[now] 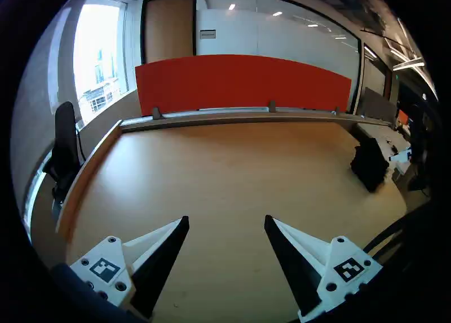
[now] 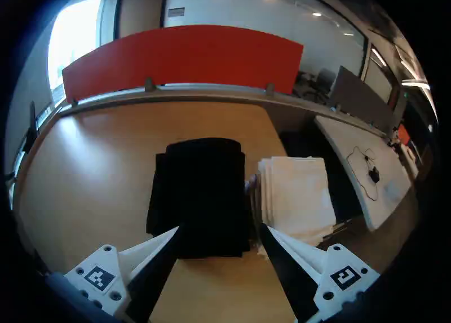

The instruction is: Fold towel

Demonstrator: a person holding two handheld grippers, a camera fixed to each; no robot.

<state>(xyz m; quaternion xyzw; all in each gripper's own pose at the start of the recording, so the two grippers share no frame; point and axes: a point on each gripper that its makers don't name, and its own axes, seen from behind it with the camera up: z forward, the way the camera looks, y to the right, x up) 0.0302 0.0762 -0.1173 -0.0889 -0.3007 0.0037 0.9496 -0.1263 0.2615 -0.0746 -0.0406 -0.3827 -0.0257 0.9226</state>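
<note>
Where the wooden bench (image 1: 225, 171) ends beyond the fingers, a long red partition (image 1: 242, 80) is seen standing along its far edge, in both views. In the left gripper view, a black chair (image 1: 65, 148) is seen off the bench to the left of the fingers, below a bright window (image 1: 98, 63). A dark bulky thing (image 1: 369, 165) is seen far to the right, at the bench edge; what it is cannot be told. The fingers of the left gripper (image 1: 226, 216) are held wide apart over bare wood.

In the right gripper view, a pale neighbouring desk (image 2: 361, 171) with a thin cable (image 2: 363, 159) on it is seen to the right. The fingers of the right gripper (image 2: 220, 227) are likewise spread apart. A black towel stack (image 2: 197, 193) lies just ahead of and between them, neatly folded and flat on the bench, its near edge reaching down between the fingertips. Just right of it, ahead of the right finger, a white towel stack (image 2: 296, 196) is laid, its layered edges fanned slightly at the near side.
</note>
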